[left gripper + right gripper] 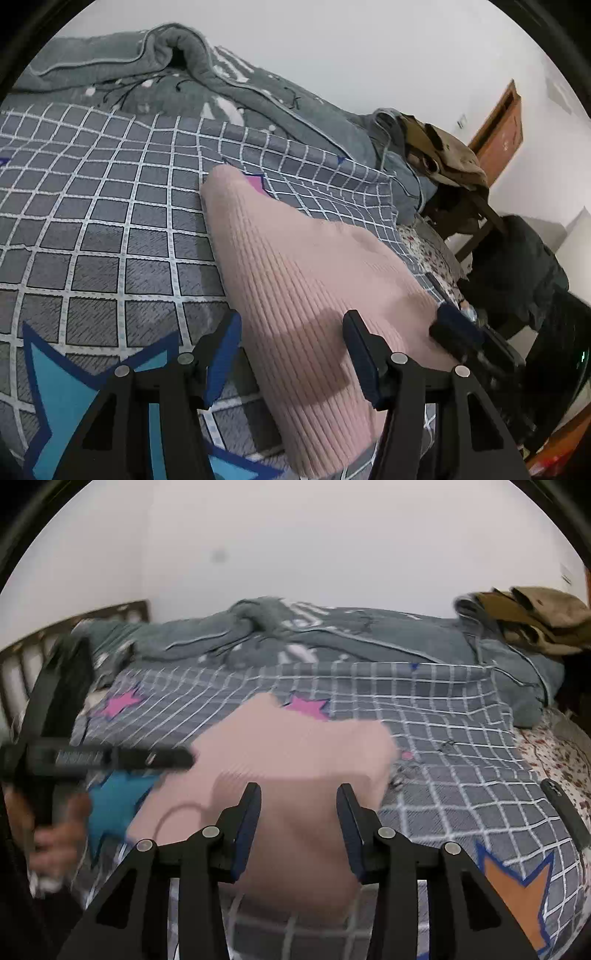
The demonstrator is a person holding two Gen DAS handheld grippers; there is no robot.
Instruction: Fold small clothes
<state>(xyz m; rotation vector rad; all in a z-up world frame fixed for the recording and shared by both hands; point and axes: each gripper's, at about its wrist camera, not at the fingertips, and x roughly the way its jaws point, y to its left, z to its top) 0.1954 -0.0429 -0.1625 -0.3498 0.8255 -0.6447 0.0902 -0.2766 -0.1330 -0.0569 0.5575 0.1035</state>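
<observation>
A pink ribbed knit garment [295, 295] lies folded on the checked grey bedsheet [110, 229]. My left gripper [291, 328] is open, its fingers spread above the garment's near end, holding nothing. The right gripper's tips [454, 328] show at the garment's right edge in this view. In the right wrist view the garment [295, 760] is blurred. My right gripper [297, 801] is open above its near part, empty. The left gripper [110, 757] shows at the left, held by a hand [55, 834].
A crumpled grey duvet [221, 85] lies along the far side of the bed. A pile of brown and grey clothes [436, 147] sits at the bed's far right corner, near a wooden chair and door. A headboard [37, 653] stands at the left.
</observation>
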